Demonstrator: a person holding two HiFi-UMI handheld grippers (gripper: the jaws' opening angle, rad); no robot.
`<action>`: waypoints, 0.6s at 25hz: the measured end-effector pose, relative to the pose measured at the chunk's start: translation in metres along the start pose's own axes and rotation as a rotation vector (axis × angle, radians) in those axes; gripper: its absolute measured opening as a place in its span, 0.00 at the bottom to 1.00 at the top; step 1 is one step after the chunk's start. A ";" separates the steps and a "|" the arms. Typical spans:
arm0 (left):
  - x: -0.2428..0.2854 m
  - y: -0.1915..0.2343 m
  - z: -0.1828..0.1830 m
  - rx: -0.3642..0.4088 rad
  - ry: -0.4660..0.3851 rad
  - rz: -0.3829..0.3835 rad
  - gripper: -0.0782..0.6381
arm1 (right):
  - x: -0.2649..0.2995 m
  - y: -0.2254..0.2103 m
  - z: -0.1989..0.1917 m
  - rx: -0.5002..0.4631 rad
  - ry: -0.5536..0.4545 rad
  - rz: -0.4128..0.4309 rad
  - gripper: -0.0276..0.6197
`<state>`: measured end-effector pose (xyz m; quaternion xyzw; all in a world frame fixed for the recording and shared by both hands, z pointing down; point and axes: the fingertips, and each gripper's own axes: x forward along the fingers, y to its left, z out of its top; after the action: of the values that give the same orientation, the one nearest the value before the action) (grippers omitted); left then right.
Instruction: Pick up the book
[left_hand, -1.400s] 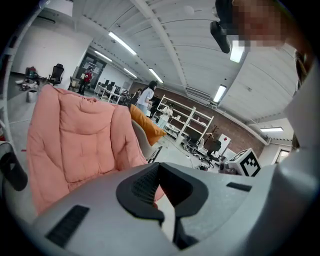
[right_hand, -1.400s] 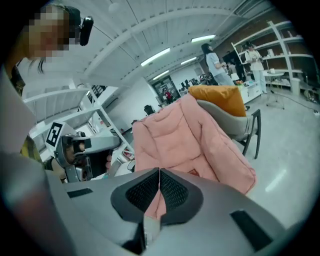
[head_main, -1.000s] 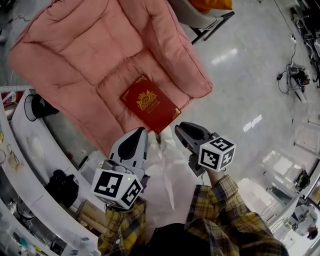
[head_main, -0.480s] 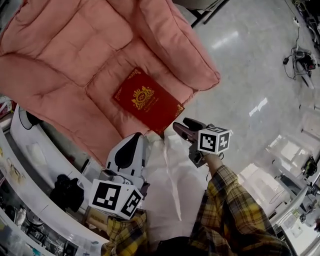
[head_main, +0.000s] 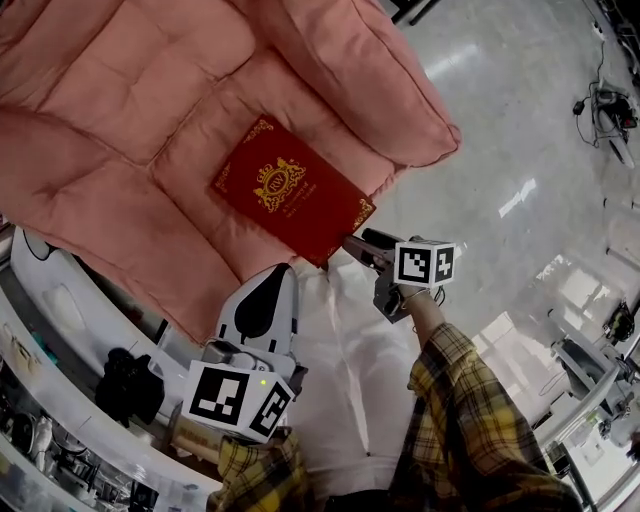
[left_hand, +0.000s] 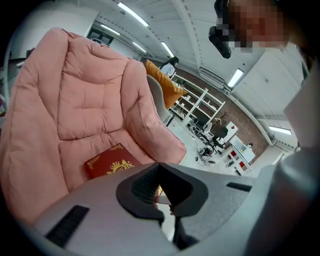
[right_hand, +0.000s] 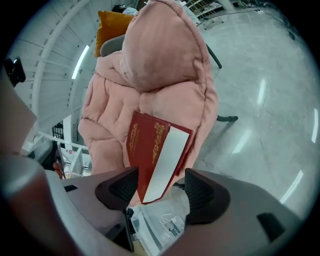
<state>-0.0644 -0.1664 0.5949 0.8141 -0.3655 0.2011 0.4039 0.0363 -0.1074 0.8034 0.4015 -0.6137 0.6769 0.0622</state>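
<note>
A dark red book (head_main: 290, 195) with gold ornament lies flat on the seat of a pink padded chair (head_main: 150, 90). My right gripper (head_main: 358, 243) hovers at the book's near corner. In the right gripper view its jaws have just been opening and stand open (right_hand: 159, 192), with the book (right_hand: 145, 145) and its white page edge just beyond them, untouched. My left gripper (head_main: 278, 272) hangs in front of the seat edge, short of the book. Its jaws (left_hand: 160, 167) are together with nothing in them, and the book (left_hand: 107, 165) shows above them.
White shelving (head_main: 60, 290) with dark items runs along the lower left. Glossy floor (head_main: 500, 150) lies right of the chair, with cables (head_main: 600, 100) far right. An orange cushion (left_hand: 165, 82) sits behind the chair. A clear plastic bag (right_hand: 160, 215) hangs below the right jaws.
Both grippers have sunk toward the seat and the book looms larger. The right gripper has rolled, opened its jaws, and come up to the book's near corner.
</note>
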 end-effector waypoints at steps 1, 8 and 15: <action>0.003 0.002 -0.002 -0.003 -0.001 0.001 0.11 | 0.004 -0.002 -0.001 0.006 0.003 0.007 0.47; 0.007 0.008 -0.018 0.003 0.017 0.011 0.11 | 0.024 -0.002 -0.002 0.052 0.008 0.089 0.47; 0.009 0.011 -0.029 -0.012 0.032 0.020 0.11 | 0.040 -0.005 0.000 0.046 0.035 0.151 0.47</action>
<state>-0.0677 -0.1512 0.6236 0.8048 -0.3684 0.2160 0.4123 0.0128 -0.1228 0.8316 0.3435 -0.6254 0.7005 0.0126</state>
